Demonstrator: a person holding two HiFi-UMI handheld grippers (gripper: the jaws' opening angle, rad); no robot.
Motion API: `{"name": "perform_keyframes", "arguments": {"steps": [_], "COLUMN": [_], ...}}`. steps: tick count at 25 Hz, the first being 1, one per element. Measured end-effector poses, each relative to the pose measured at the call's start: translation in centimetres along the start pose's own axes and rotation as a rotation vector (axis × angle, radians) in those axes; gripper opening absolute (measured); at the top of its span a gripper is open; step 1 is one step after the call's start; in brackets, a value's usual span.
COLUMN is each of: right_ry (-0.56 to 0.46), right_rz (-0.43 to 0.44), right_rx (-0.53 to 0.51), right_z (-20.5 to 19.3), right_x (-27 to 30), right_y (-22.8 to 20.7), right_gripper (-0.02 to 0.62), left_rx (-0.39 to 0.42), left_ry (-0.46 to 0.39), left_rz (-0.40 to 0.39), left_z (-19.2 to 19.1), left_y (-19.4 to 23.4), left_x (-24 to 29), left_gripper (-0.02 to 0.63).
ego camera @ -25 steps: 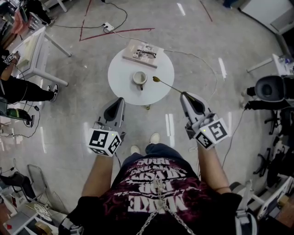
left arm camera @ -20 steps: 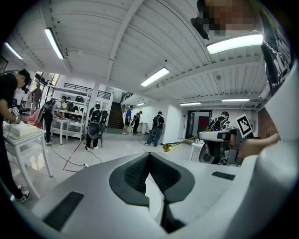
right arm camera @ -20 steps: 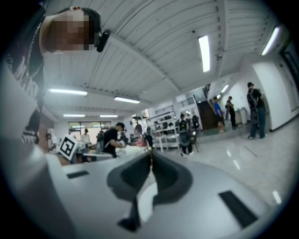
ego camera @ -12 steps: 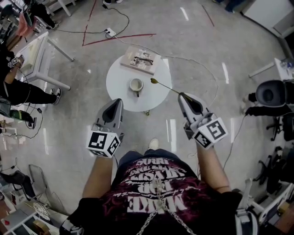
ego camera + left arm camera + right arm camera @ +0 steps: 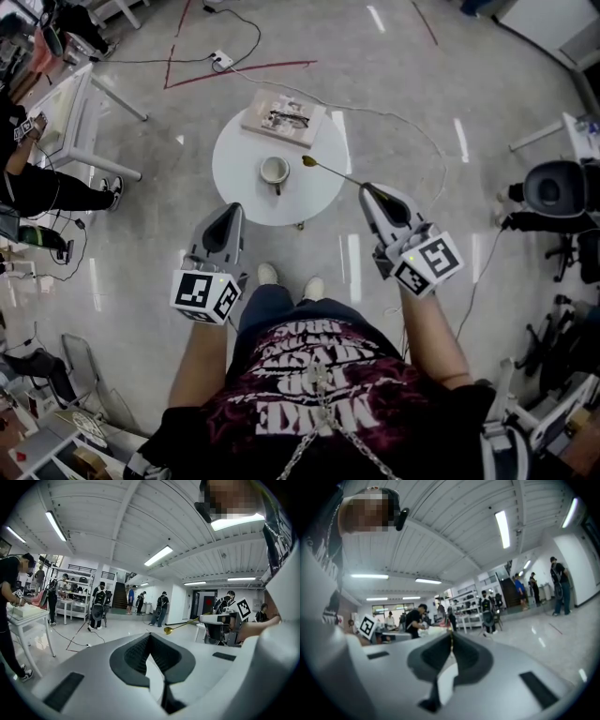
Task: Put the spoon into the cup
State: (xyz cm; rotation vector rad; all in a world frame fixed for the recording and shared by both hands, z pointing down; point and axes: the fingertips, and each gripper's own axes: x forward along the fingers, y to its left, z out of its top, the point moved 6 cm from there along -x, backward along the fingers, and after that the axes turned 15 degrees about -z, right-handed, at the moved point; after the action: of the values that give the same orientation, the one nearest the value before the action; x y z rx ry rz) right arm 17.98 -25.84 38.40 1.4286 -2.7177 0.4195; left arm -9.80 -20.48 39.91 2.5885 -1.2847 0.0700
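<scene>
1. The right tool is clamped on the tail end of the spoon's handle. In the right gripper view its jaws press together with only a thin gold sliver between the tips.
2. The spoon juts forward and leftward from that grip, bowl end leading. It sits over the right part of the round bench, near the cup but not above its mouth, and seems to be carried in the air.
3. The cup stands upright near the bench's middle, and nothing can be seen inside it. A book lies at the far edge.
4. The pick-up looks done. What remains is bringing the bowl over the cup, lowering it in and letting go.
5. The left tool is closed and empty, above the floor just short of the bench's near-left edge.
6. The right forearm and left forearm reach forward from the standing person. Both tools are roughly level, and the right one angles inward toward the cup.
</scene>
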Motion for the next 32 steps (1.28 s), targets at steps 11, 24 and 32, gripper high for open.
{"name": "perform_keyframes", "arguments": {"steps": [11, 24, 32], "right_ry": [-0.002, 0.026, 0.007], "right_rz": [-0.051, -0.087, -0.117], "right_rx": [0.01, -0.005, -0.011], "right_z": [0.3, 0.1, 0.8], "right_x": [2.8, 7.2, 8.7], "right_y": [1.8, 3.4, 5.1], "right_gripper": [0.035, 0.035, 0.035], "left_rx": [0.008, -0.025, -0.023], "left_ry": [-0.006, -0.001, -0.013], "left_rz": [-0.074, -0.088, -0.122], "left_z": [2.0, 1.2, 2.2], "left_y": [4.6, 10.2, 12.5], "left_x": [1.5, 1.2, 0.9], "left_gripper": [0.026, 0.026, 0.026]}}
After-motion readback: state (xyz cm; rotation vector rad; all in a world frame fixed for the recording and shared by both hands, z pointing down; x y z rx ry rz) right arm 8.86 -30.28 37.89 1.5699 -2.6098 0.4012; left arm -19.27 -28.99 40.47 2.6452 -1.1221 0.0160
